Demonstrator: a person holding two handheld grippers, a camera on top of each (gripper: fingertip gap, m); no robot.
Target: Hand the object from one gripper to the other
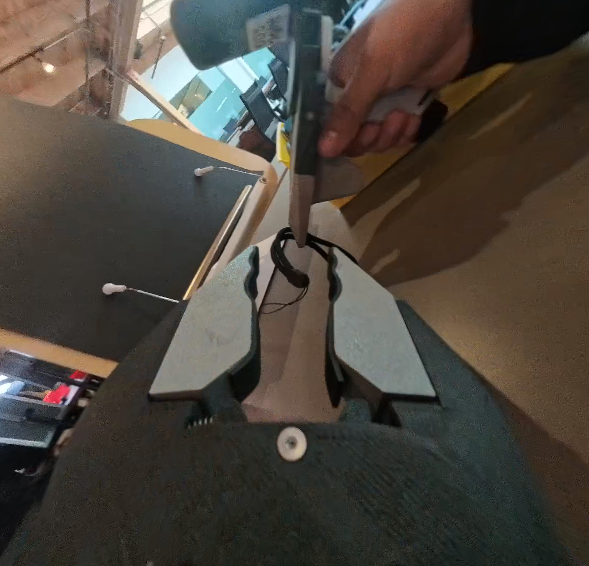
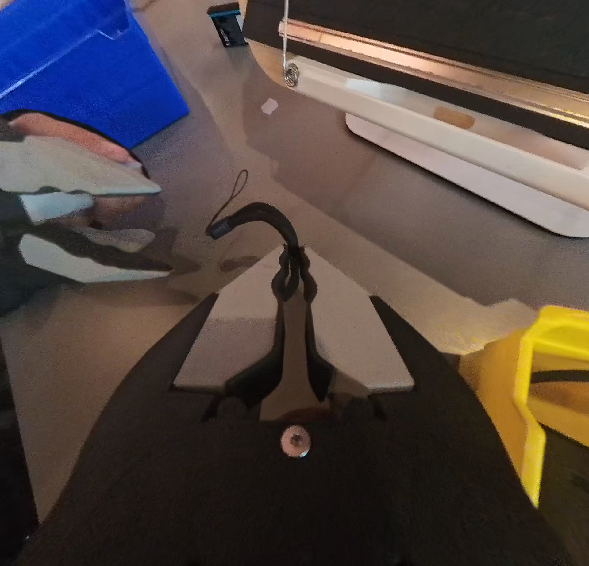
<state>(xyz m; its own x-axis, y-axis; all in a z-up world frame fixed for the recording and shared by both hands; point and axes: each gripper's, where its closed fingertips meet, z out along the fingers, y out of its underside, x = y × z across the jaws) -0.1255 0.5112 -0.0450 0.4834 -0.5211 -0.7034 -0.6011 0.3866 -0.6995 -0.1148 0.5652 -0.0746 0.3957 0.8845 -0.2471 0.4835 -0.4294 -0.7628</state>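
Note:
The object is a black wrist strap point(image 2: 255, 209) with a small clasp and a thin cord loop point(image 2: 241, 184). My right gripper point(image 2: 291, 264) is shut on one end of it, and the rest arcs up and to the left. In the left wrist view the right gripper point(image 1: 299, 236) comes down from above, held by a hand point(image 1: 398, 72), and the strap point(image 1: 298, 279) hangs from its tips between my left gripper's open fingers point(image 1: 223, 311). My left gripper point(image 1: 292, 257) is open and does not grip the strap. It also shows at the left of the right wrist view point(image 2: 162, 228).
A blue bin point(image 2: 79, 56) stands at the far left and a yellow bin point(image 2: 557, 375) at the right. A black panel on a white base point(image 2: 446, 130) runs along the back, also in the left wrist view point(image 1: 95, 200). A small black box point(image 2: 228, 24) stands on the grey surface point(image 2: 350, 216). My hands' fingertips stand some 6 cm from each other.

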